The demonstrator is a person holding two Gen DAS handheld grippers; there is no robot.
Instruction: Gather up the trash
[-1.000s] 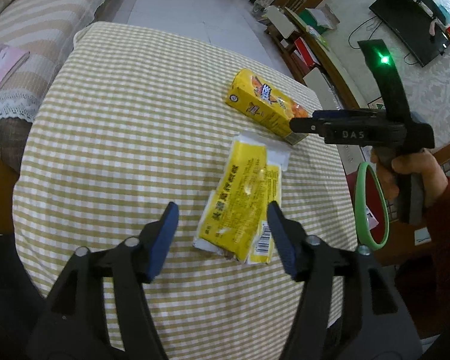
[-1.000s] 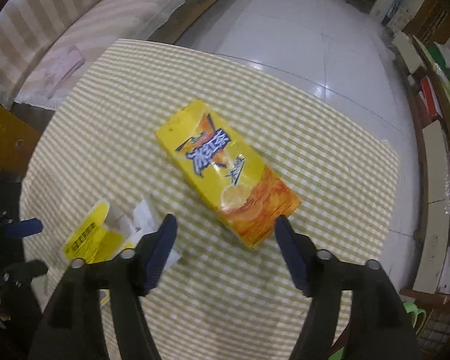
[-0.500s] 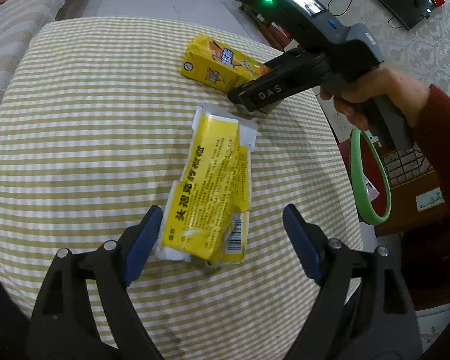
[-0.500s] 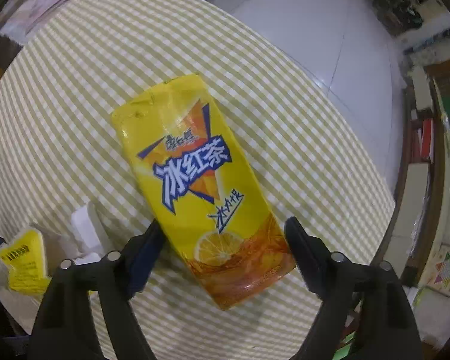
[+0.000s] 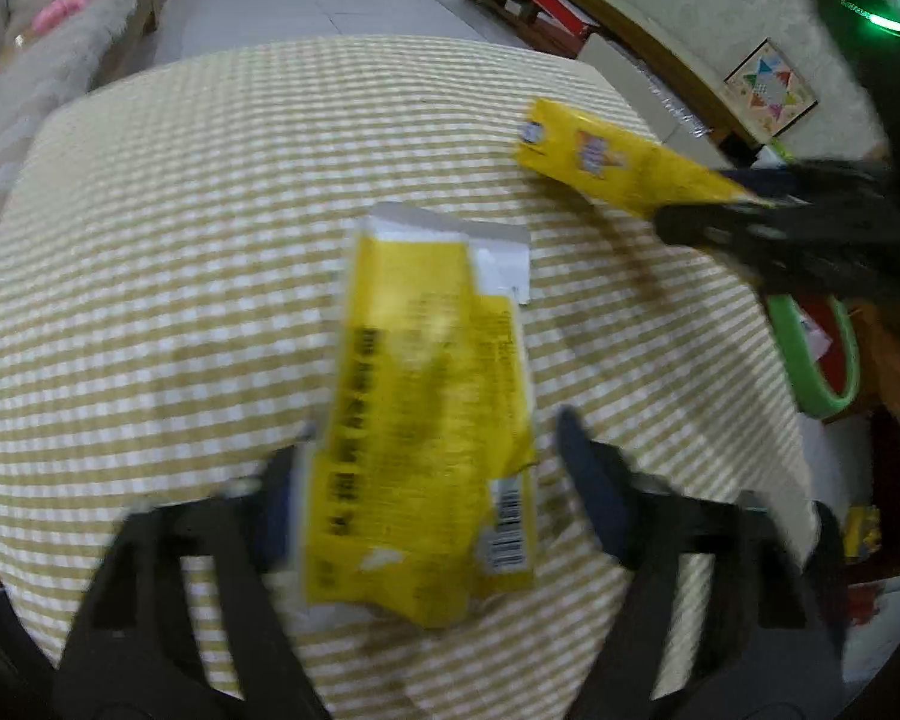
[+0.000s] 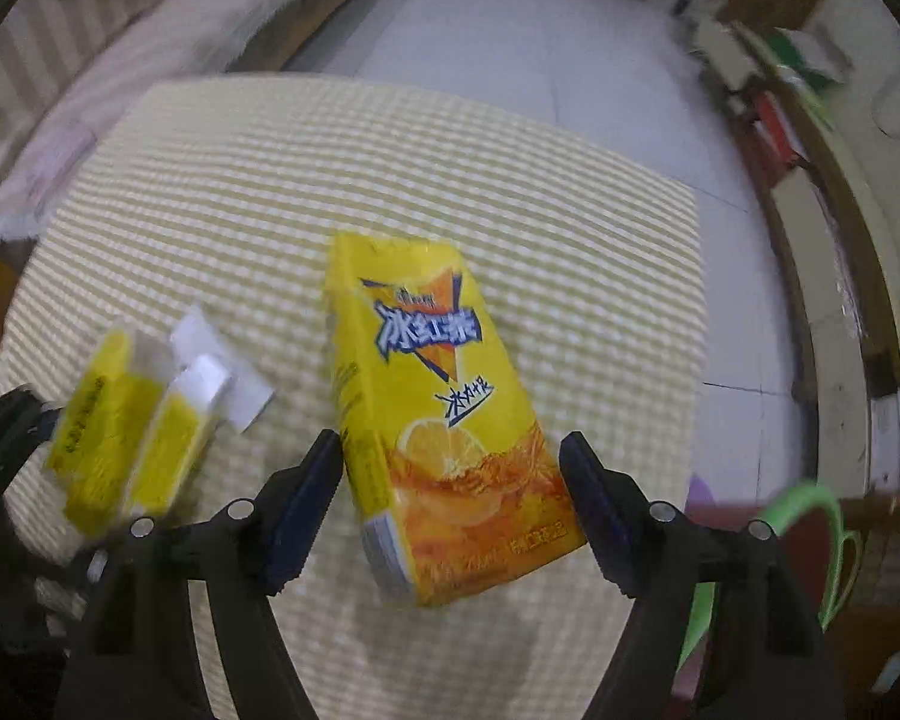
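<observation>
My left tool (image 5: 432, 492) is closing around the flat yellow wrapper (image 5: 426, 420). My right tool (image 6: 450, 480) is closing around the yellow drink box (image 6: 444, 420) on the worktop (image 6: 270, 192).

Both wrist views: indoor light, moderate and even, dimmer and purple-tinted in the right wrist view; motion blur throughout, heaviest on the flattened yellow wrapper (image 5: 432, 450) between the fingers of the left gripper (image 5: 435, 498) and on the checked tablecloth (image 5: 180, 210) ahead of it. Juice carton (image 6: 444, 420) between the fingers of the right gripper (image 6: 450, 498) is the sharpest item, print legible; soft shadow falls on the cloth beside it. Strong fisheye bending with black vignette at the corners; a green indicator glow (image 5: 882, 18) flares far upper right of the left gripper.
</observation>
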